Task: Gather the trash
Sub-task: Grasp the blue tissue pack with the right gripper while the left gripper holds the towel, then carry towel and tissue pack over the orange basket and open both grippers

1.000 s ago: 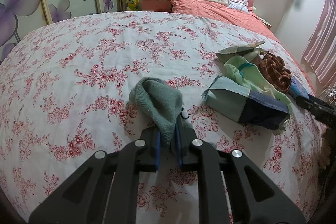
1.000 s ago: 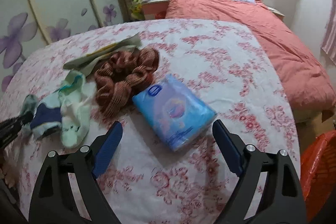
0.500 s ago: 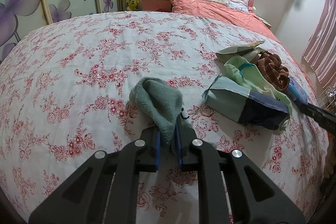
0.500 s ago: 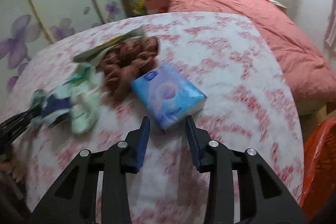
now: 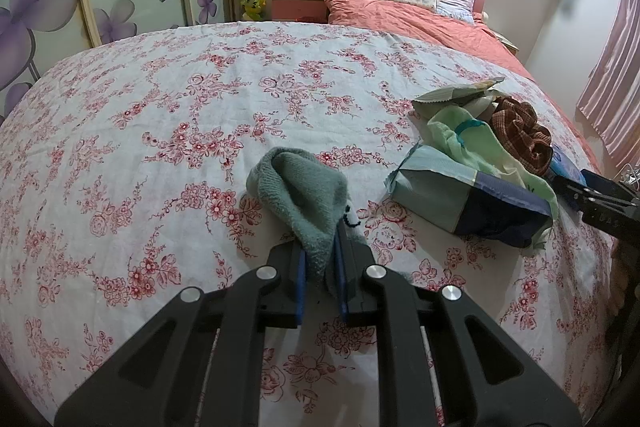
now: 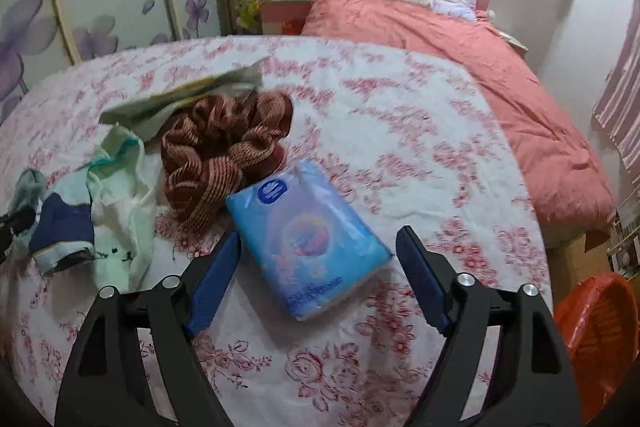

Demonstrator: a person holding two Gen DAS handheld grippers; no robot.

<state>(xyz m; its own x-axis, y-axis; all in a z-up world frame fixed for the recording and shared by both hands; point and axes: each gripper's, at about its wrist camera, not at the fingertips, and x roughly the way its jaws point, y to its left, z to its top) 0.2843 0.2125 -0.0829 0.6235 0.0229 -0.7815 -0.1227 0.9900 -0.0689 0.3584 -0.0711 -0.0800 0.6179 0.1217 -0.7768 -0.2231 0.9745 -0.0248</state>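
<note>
My right gripper [image 6: 318, 273] is spread wide, its blue pads straddling the near end of the blue tissue pack [image 6: 308, 247], which lies flat on the floral bedspread [image 6: 420, 147]; neither pad touches it yet, as far as I can tell. The pack is slick plastic and soft inside, so if I squeeze across its broad face it may bulge and squirt out forward, or I may pinch only a fold of wrapper and have it sag and drop on the way to the orange bin [image 6: 596, 343] at the far right edge, below the bed. The bedspread gives under pressure too; pressing down could catch cloth between the pads along with the pack. Just past the pack's far corner, touching it, sits the brown striped scarf [image 6: 224, 151], and my left pad is close enough to snag it if I drift that way. Beyond that lie the pale green sock [image 6: 124, 227] and a crinkled wrapper [image 6: 180, 95]. My left gripper [image 5: 320, 267] is clamped on the grey-green sock [image 5: 304, 191], which droops onto the bedspread; a loose hold there could let it slip while my attention is on the right.
</note>
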